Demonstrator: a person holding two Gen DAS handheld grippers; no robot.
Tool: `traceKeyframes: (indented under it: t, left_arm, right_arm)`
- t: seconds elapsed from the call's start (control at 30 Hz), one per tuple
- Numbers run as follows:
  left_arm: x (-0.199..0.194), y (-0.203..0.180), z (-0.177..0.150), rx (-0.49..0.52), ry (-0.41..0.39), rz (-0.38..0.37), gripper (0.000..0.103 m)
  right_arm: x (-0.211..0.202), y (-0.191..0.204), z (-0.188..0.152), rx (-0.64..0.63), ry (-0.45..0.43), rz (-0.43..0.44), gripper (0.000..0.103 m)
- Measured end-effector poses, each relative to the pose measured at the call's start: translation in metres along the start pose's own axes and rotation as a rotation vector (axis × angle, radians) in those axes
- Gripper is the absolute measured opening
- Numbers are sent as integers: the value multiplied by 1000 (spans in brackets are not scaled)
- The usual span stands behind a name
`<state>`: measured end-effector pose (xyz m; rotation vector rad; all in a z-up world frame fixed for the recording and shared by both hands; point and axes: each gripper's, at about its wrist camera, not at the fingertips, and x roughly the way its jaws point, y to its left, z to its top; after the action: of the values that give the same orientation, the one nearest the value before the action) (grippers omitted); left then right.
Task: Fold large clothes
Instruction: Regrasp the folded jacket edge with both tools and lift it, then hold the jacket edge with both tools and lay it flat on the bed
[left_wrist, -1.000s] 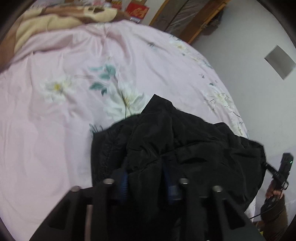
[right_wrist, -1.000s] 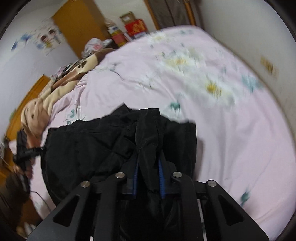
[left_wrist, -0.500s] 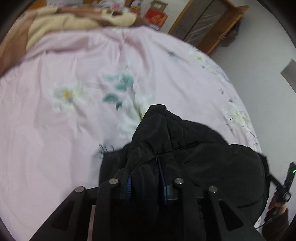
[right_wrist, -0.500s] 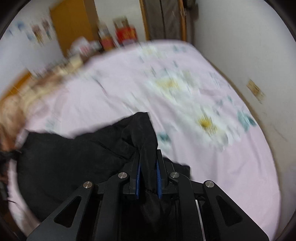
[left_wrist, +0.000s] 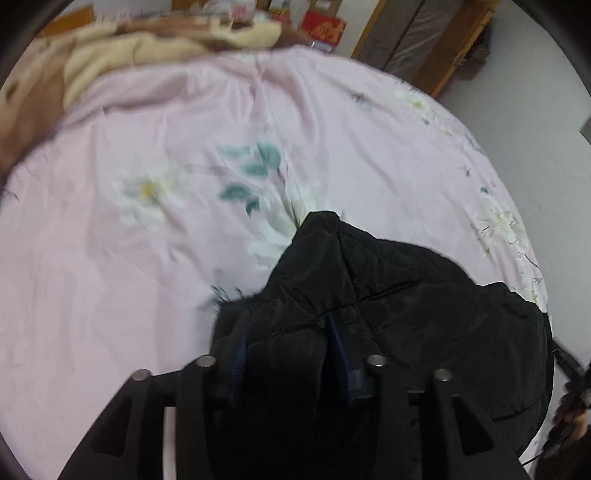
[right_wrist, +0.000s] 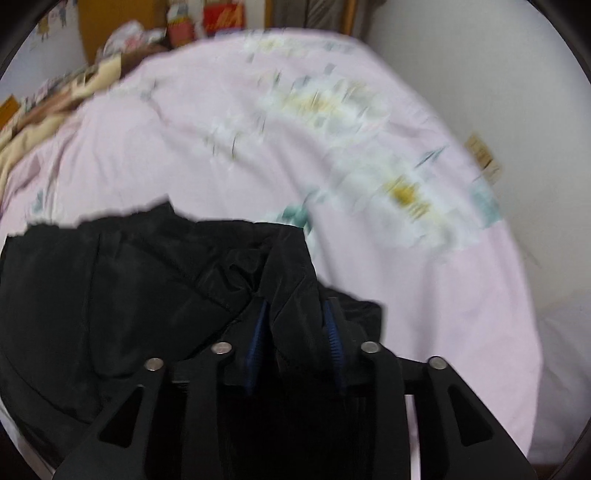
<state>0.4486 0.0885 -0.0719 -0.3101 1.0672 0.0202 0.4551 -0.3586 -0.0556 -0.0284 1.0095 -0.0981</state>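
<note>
A black quilted jacket (left_wrist: 406, 314) lies bunched on the pink floral bed sheet (left_wrist: 147, 258) near the bed's near edge. My left gripper (left_wrist: 288, 350) has a raised fold of the jacket between its blue pads (left_wrist: 338, 347). Its jaws are opening and the fold sits loosely in the gap. In the right wrist view the jacket (right_wrist: 129, 288) spreads to the left. My right gripper (right_wrist: 293, 332) straddles another fold at the jacket's corner. Its jaws are opening too, and the pads (right_wrist: 332, 332) stand apart from the cloth.
A beige and brown blanket (left_wrist: 129, 51) is heaped at the bed's far end. A red box (left_wrist: 325, 27) and a wooden frame (left_wrist: 424, 48) stand beyond it. A white wall (right_wrist: 480, 74) runs along the bed's side. A hand (left_wrist: 569, 410) shows at the right edge.
Both grippers' jaws have spread from a tight pinch on the jacket folds to a wide gap. The jacket has settled lower on the sheet, and the right view has swung sideways.
</note>
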Motion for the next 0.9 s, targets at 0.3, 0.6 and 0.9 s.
traceKeyframes:
  t: [0.3, 0.6, 0.9]
  left_arm:
    - [-77, -55, -57, 41, -138, -100, 68]
    - [-13, -126, -80, 164, -13, -73, 68]
    - [46, -127, -95, 225, 40, 9, 70]
  right_arm:
    - [-114, 46, -29, -56, -252, 176, 60]
    - [-44, 127, -57, -119, -49, 298, 60]
    - [24, 141, -66, -148, 57, 196, 60]
